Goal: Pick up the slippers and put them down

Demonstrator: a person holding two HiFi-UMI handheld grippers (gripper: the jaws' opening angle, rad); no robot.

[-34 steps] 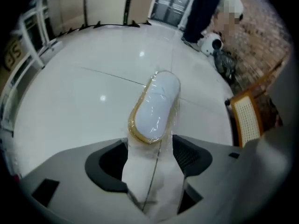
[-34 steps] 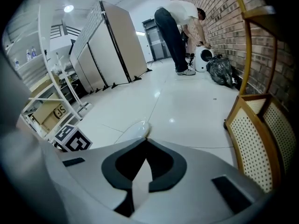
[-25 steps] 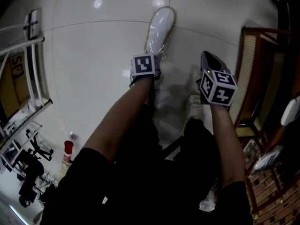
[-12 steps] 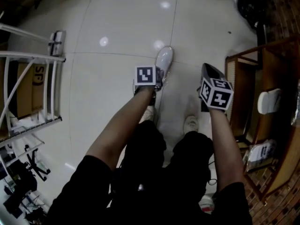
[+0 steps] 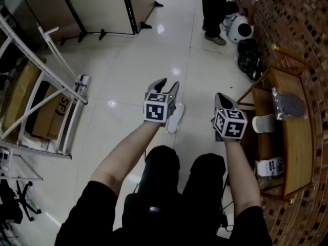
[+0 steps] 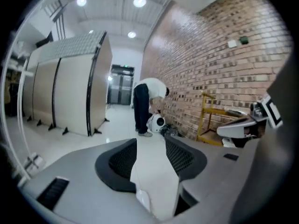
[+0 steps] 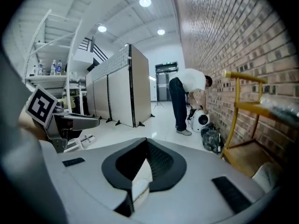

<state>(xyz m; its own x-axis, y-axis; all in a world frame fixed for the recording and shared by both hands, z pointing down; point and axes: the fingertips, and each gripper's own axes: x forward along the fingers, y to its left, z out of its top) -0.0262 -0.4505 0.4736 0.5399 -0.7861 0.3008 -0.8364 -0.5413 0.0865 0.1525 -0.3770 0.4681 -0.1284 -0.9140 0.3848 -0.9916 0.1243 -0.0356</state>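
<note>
Both grippers are now raised well above the floor (image 5: 134, 73); a second ago they were down beside the white slipper (image 5: 176, 118). The slipper lies on the floor just below the left gripper (image 5: 169, 84), and neither gripper touches it. Left jaws are spread and empty (just been closing partway, on nothing), right gripper (image 5: 221, 98) jaws are pressed together with nothing held; the put-down looks done.

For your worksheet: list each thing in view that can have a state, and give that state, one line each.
left gripper: open, fingers just been closing, only floor between them.
right gripper: shut, fingers meeting at the tips.
slipper: lying on the floor, not held.
person in the background: standing, bent over.
</note>
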